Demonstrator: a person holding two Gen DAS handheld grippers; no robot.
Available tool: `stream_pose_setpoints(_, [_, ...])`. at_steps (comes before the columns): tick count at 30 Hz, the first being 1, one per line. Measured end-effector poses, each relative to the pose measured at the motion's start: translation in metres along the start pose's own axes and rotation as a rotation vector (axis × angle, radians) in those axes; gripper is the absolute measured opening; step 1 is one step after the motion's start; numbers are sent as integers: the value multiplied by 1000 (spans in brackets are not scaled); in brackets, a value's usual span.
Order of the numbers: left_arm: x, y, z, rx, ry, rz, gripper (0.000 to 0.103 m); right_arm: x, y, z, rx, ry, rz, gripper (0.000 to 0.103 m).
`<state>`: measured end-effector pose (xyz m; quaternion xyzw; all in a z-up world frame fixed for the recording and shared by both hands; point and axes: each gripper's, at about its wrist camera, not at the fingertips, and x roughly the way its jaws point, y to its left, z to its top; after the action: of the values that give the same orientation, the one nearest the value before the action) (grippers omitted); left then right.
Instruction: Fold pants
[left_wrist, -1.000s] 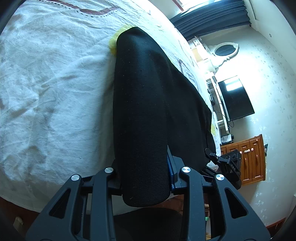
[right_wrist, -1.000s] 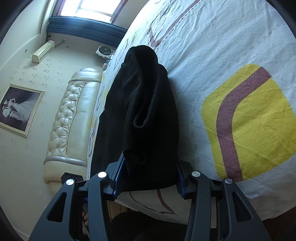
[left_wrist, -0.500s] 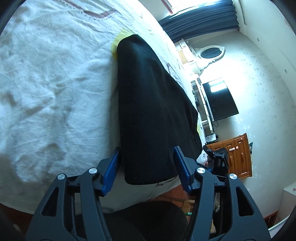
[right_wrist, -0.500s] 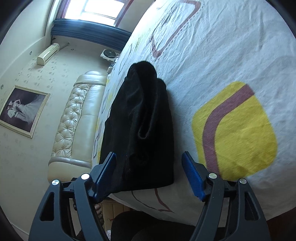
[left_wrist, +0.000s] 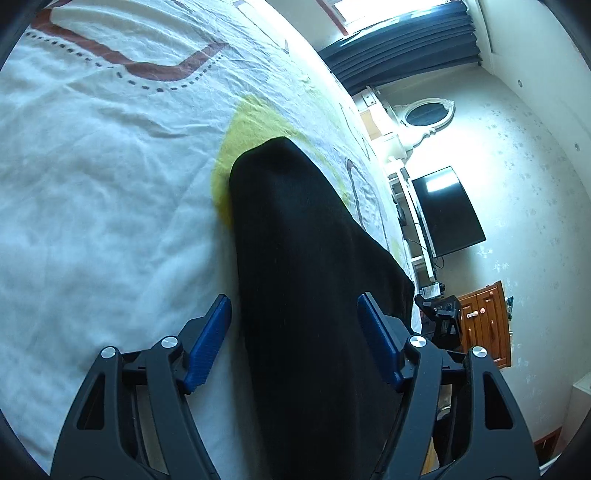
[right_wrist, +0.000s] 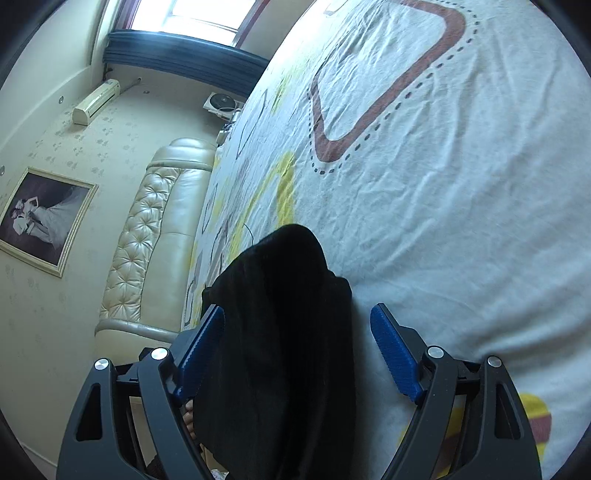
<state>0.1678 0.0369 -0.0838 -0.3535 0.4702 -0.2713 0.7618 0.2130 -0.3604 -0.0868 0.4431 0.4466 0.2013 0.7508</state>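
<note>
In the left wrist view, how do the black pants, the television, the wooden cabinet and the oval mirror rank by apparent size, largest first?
1. black pants, though nearness to the camera enlarges them
2. television
3. wooden cabinet
4. oval mirror
The last three stand far off, so their order is only apparent.

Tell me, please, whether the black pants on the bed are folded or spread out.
Folded: the black pants lie on the bed sheet as a narrow, layered bundle.

black pants (left_wrist: 314, 295), white patterned bedsheet (left_wrist: 92, 221)
</note>
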Motion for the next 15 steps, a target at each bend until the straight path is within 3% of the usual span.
stream_pose_setpoints(5, [23,5,28,-35,12,-20,71,23,5,16,-31,67,26,80])
stream_pose_setpoints(6, [25,8,32,-39,15,-27,70,25,6,17,-47,77,20,69])
stream_pose_setpoints(8, [27,7,34,-13,17,-16,60,29,7,15,-68,94,-17,51])
stream_pose_setpoints(9, [29,7,35,14,22,18,44,28,5,14,-65,83,-12,47])
stream_pose_setpoints(10, [30,8,33,37,29,38,38,28,5,12,-66,71,-2,46])
stream_pose_setpoints(15, [26,0,31,109,-10,73,33,25,12,8,-120,5,-11,41])
